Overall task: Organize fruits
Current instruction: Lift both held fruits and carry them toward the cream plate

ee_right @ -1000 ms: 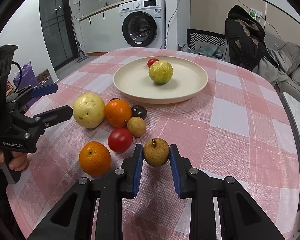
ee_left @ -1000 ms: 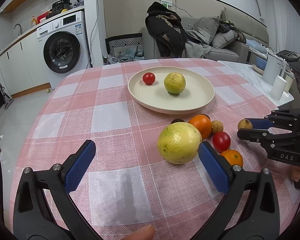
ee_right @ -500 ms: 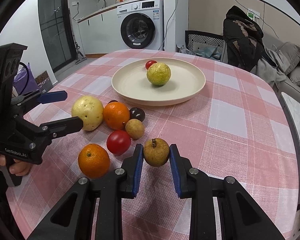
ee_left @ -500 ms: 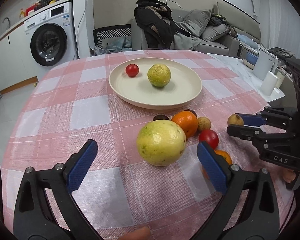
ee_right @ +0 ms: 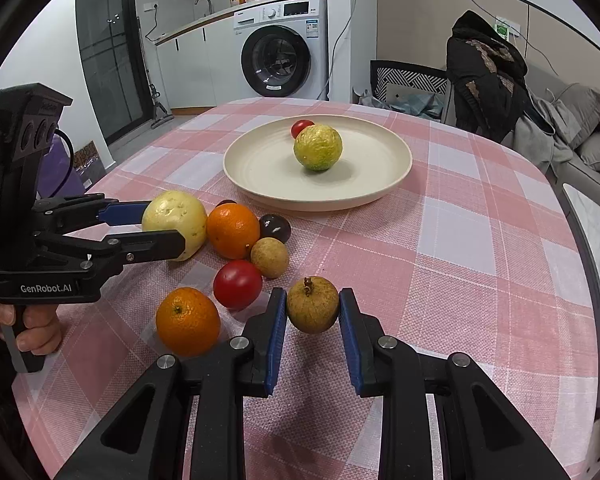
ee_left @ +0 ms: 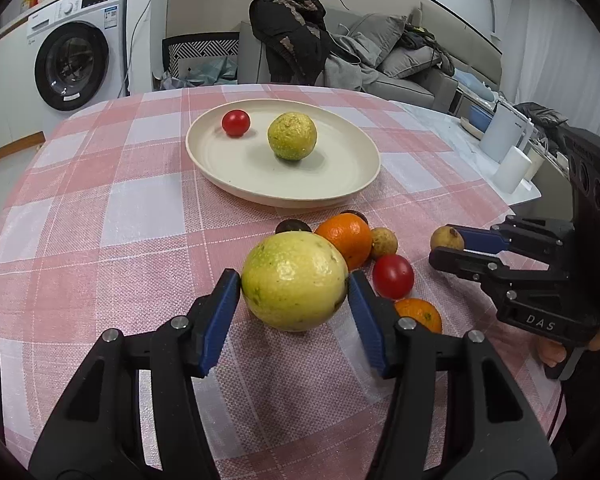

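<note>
A dark fruit [ee_left: 293, 225] sits half hidden behind the big yellow-green fruit [ee_left: 294, 280], which the left gripper [ee_left: 294, 285] has just closed its blue pads onto. The right gripper [ee_right: 313, 309] is clamped on a small brown fruit [ee_right: 313, 304] near the oranges and tomato. Both stand on the pink checked tablecloth [ee_right: 460, 264], the plate [ee_right: 364, 192] farther back and a washing machine [ee_right: 284, 48] beyond.

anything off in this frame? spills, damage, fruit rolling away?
Nothing stands out. Left gripper, whose jaws have just been closing, has its pads on the big yellow-green fruit; right gripper is shut on the small brown fruit. Plate sits flat with two fruits on it; the rest are clustered on the tablecloth, no spill.
</note>
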`<state>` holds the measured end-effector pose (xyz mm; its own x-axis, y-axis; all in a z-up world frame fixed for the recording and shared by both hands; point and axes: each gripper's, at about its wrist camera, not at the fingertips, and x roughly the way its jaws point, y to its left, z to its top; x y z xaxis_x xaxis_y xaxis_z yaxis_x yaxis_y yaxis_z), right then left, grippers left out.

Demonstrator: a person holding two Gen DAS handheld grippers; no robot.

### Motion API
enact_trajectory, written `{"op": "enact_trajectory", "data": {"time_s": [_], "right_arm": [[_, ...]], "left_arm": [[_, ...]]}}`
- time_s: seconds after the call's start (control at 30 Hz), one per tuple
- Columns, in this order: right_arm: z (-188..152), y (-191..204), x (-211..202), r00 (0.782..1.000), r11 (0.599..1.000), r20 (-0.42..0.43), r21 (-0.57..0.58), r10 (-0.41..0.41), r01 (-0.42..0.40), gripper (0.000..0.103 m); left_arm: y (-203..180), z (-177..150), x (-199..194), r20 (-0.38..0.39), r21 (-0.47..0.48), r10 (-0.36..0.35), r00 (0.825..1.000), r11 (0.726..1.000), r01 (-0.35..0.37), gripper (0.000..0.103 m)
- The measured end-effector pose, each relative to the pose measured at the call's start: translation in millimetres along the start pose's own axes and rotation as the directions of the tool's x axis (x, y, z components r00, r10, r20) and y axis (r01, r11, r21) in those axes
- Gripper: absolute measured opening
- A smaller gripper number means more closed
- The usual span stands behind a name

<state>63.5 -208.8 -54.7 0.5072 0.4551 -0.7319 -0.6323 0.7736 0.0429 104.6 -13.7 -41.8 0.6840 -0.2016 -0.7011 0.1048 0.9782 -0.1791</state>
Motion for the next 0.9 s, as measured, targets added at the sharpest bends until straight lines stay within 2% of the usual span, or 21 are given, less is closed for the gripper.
{"op": "enact_trajectory", "data": {"time_s": [0.37, 0.77, 0.9], "right_arm": [[1, -2, -3, 1.0, 1.0, 0.023, 0.008, -0.008, 0.008, 0.027], [1, -1, -6, 0.999, 1.0, 0.034, 0.009, -0.007, 0.007, 0.027], [1, -2, -8, 0.999, 1.0, 0.044, 0.014, -0.01, 0.009, 0.027]], "left_arm": [[-3, -2, -10, 0.043, 0.027, 0.009, 0.999, 1.0, -0.01, 0.05], [-7, -5, -14, 0.05, 0.053, 0.019, 0.999, 0.998, -0.022, 0.05], [-7, -4, -19, 0.07, 0.049, 0.024, 0.997, 0.998, -0.027, 0.046]]}}
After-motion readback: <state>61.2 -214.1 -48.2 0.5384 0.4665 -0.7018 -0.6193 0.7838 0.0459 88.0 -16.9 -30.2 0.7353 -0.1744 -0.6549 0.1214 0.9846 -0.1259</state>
